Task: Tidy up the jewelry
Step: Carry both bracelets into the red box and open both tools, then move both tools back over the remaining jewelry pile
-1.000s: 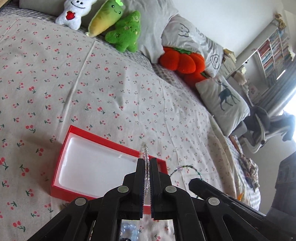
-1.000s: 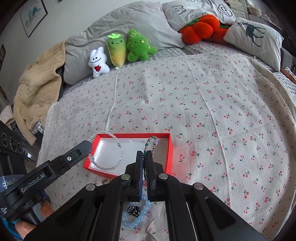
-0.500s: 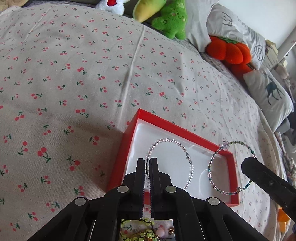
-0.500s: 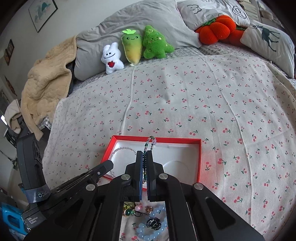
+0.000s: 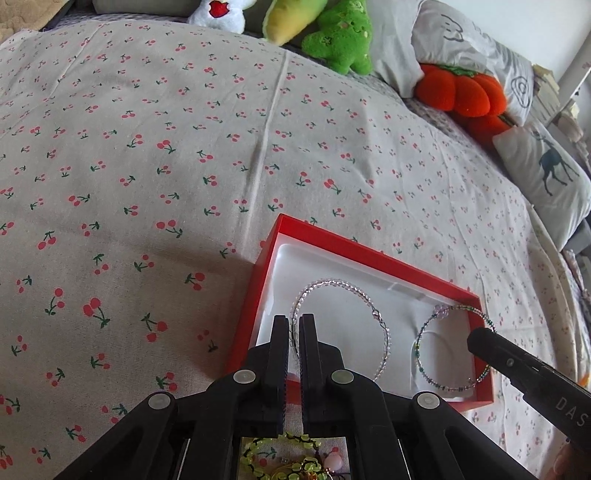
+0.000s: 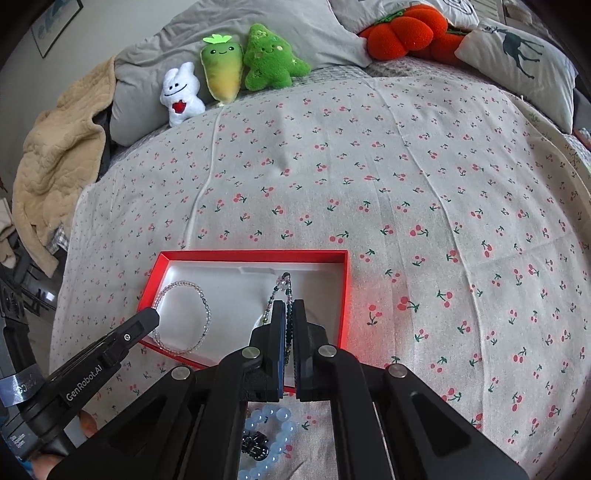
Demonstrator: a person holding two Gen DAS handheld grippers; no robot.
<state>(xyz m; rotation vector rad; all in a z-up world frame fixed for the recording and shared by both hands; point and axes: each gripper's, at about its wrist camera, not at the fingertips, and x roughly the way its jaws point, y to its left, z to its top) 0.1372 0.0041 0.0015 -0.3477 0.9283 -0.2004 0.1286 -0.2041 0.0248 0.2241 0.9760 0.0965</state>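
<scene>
Here, nearest the cameras, loose jewelry lies on the bed under each tool: a yellow-green beaded piece [image 5: 280, 458] below the left tool [image 5: 293, 325], a pale blue bead bracelet [image 6: 275, 435] below the right tool [image 6: 288, 314]. The left tool is clamped on the near edge of a clear bead bracelet [image 5: 340, 325], whose loop lies flat in the left part of the red box [image 5: 354, 251]. The right tool is clamped on a green-and-clear bead bracelet [image 6: 282, 291], which reaches forward from its fingertips over the right part of the same box, near the red right wall. Beyond the box stretches the cherry-print bedspread [image 6: 369, 166], and at the far edge sit a white plush [image 6: 181, 96], a carrot plush [image 6: 221, 70], a green plush [image 6: 271, 59] and an orange pumpkin cushion [image 6: 402, 33]
</scene>
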